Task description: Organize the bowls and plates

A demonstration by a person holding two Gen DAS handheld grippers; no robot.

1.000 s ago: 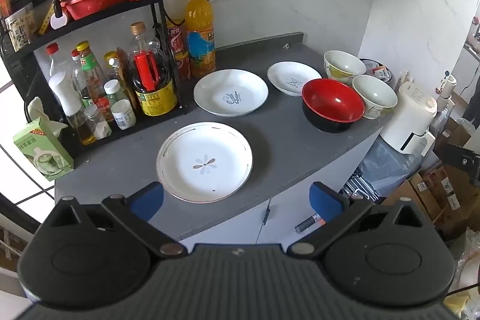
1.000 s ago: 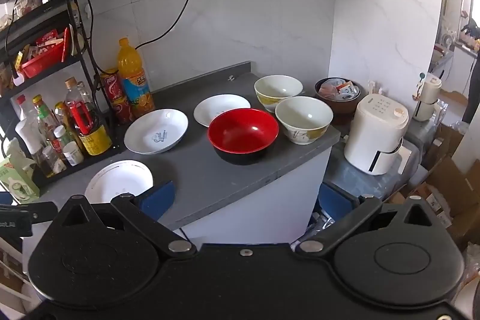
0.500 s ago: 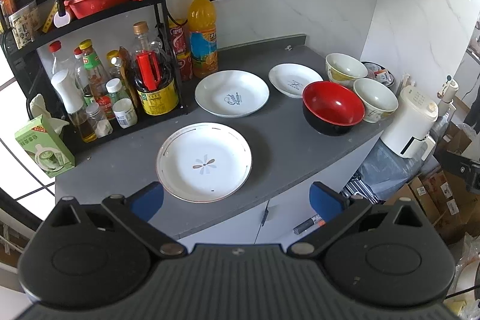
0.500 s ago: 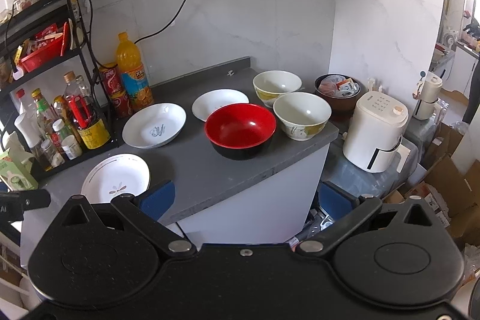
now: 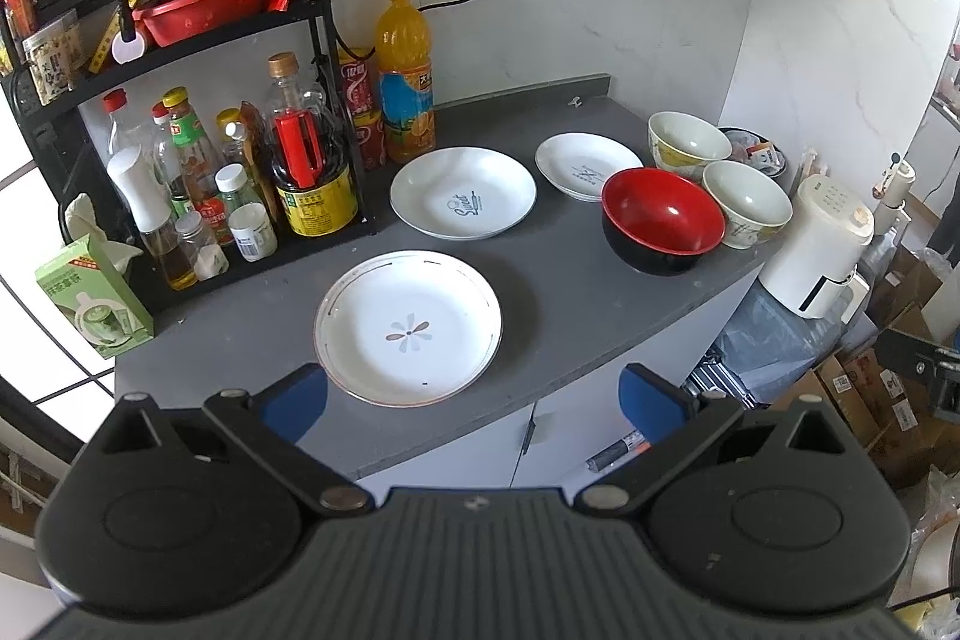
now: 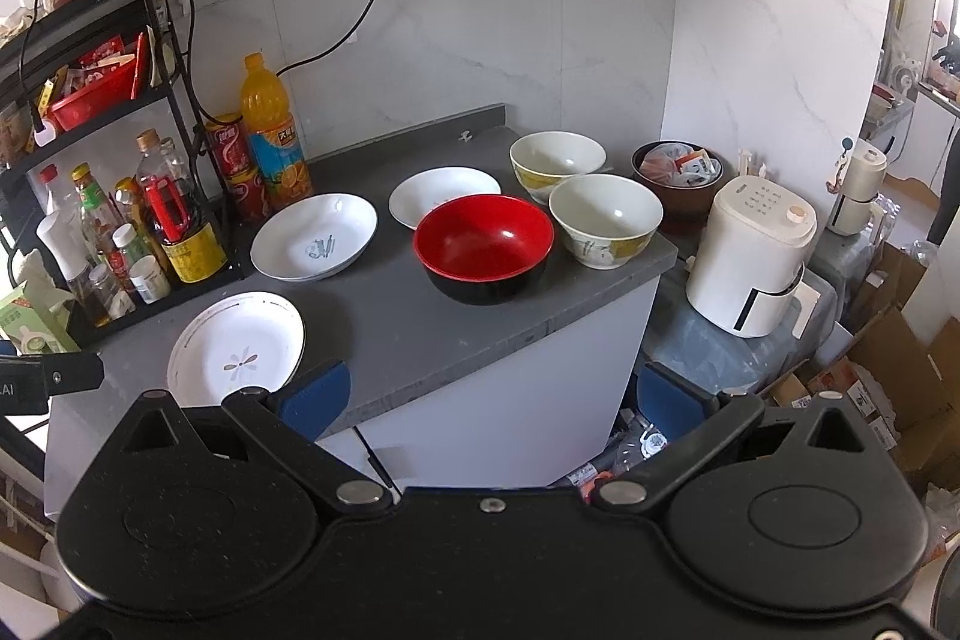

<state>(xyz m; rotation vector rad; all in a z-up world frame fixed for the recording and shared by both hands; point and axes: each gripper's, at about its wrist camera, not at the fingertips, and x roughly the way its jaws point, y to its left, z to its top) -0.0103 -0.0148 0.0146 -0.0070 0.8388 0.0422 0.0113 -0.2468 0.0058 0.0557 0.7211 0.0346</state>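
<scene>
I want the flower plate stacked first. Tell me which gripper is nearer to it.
Left. The left gripper hangs open just in front of the flower plate; the right gripper is open further off, with the plate off to its left.

Home kitchen: grey counter (image 5: 558, 280) in a marble-tiled corner, black rack (image 5: 324, 58) w/ sauce bottles at its left edge, plates & bowls on top, white appliance (image 6: 750, 262) beside its right edge.

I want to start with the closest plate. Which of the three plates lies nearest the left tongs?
The plate with the flower mark, at the counter's front edge just ahead of the left tongs. The other two plates sit farther back.
</scene>
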